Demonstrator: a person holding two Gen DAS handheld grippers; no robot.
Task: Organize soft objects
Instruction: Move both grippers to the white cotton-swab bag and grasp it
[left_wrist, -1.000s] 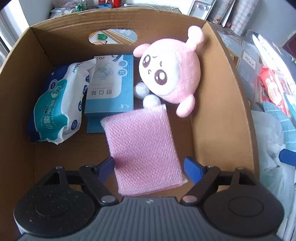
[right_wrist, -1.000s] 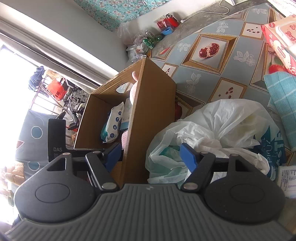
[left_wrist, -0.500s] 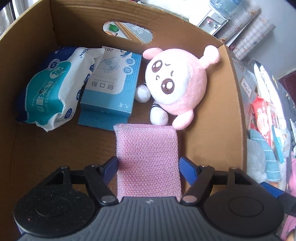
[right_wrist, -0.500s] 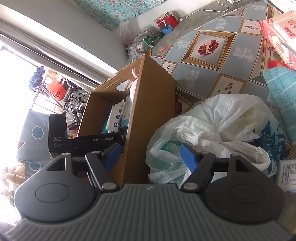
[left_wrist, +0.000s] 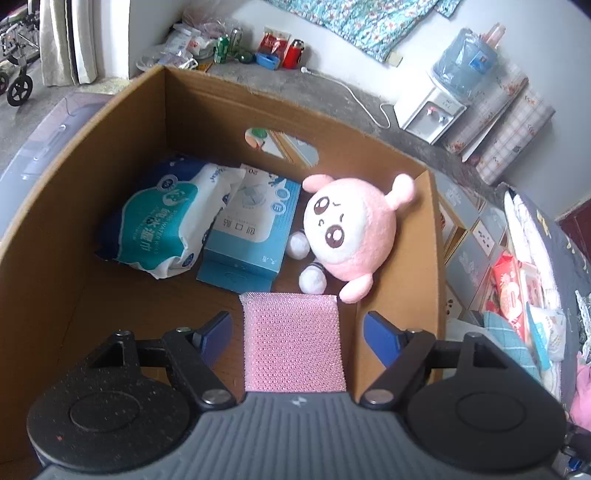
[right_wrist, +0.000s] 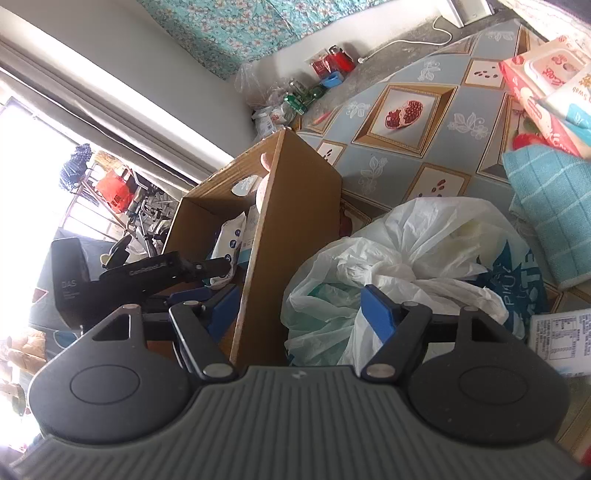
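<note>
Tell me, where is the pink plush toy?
In the left wrist view, the pink plush toy lies inside the cardboard box, against its right wall, beside the blue plaster box.

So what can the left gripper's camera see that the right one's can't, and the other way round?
Only the left view shows the box's floor: the pink textured sponge between the open left hand-held gripper, the round pink plush toy's face and the light blue carton.

Only the right view shows the crumpled white plastic bag beside the box, the teal checked towel and the open right hand-held gripper.

Both show the brown cardboard box and the teal-and-white wipes pack.
</note>
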